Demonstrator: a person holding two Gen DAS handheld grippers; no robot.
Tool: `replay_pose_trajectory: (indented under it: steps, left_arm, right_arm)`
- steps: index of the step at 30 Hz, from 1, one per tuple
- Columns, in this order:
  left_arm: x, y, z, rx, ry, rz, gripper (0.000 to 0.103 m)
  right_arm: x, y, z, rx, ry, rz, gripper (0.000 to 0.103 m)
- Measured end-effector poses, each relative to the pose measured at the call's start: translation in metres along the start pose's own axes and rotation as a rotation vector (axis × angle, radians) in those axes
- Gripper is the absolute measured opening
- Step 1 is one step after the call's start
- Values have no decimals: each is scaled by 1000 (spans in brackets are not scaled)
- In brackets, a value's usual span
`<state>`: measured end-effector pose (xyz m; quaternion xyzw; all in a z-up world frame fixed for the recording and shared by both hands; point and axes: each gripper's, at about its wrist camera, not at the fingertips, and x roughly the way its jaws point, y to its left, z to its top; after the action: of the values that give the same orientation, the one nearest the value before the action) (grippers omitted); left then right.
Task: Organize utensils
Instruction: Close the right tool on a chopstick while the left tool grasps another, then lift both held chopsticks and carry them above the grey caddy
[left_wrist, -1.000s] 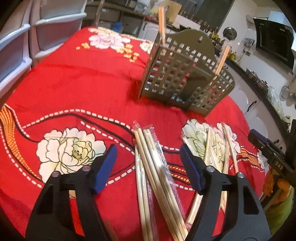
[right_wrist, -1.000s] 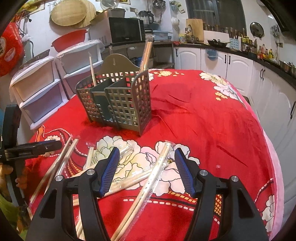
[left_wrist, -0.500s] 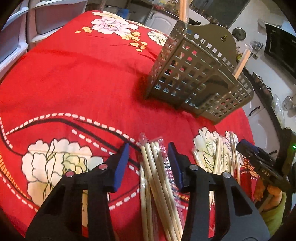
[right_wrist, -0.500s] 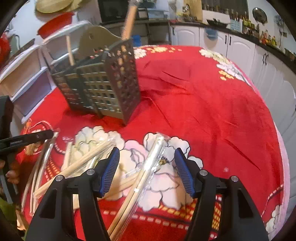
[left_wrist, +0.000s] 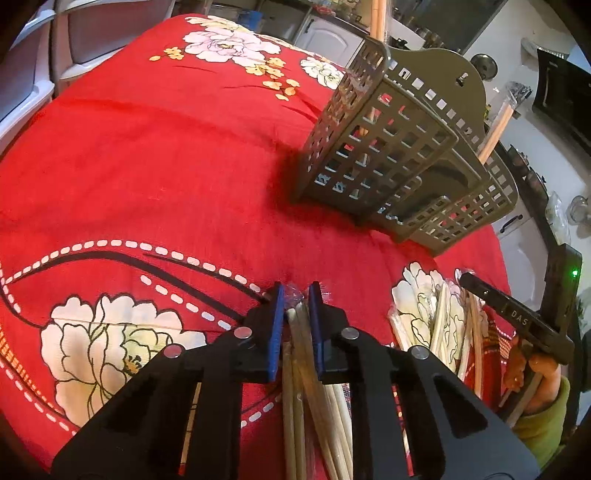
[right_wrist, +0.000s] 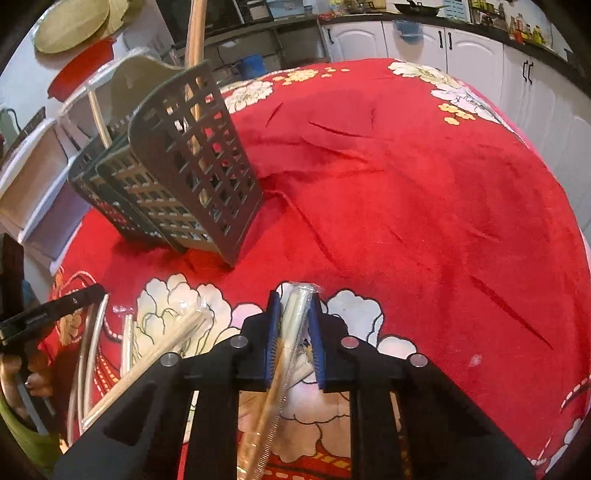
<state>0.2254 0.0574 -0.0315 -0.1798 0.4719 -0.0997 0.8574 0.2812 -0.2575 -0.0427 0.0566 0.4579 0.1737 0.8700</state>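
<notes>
Chopsticks (left_wrist: 300, 354) (slim, pale wood, plastic-sleeved) sit clamped in the left gripper (left_wrist: 296, 325); the right gripper (right_wrist: 294, 328) pinches another sleeved pair (right_wrist: 291, 325) near the perforated olive caddy (right_wrist: 192, 162).

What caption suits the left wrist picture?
Left tongs shut on wrapped chopsticks, slotted utensil holder beyond on red cloth.

The basket (left_wrist: 391, 158) stands on the tablecloth (left_wrist: 166, 158), chopsticks (right_wrist: 195, 66) stick up in it, and packs of chopsticks (left_wrist: 439, 325) lie before it.
</notes>
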Motion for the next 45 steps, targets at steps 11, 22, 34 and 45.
replay_pose_trajectory:
  steps: [11,22,34,45]
  left_arm:
    - [-27,-13,2,18,-60,-23,6]
    - [-70,-38,5,76,-164,-31,5]
    - [-102,-55,8,118,-242,-49,3]
    - [-133,-66,16,152,-318,-66,3]
  right_arm:
    - [-51,12,2,-30,-133,51,10]
    - [-117,59,-1,-149,-303,106,6]
    - [-150,95,-5,-232,-404,115,6]
    - [-168,122,-4,-279,-497,114,6]
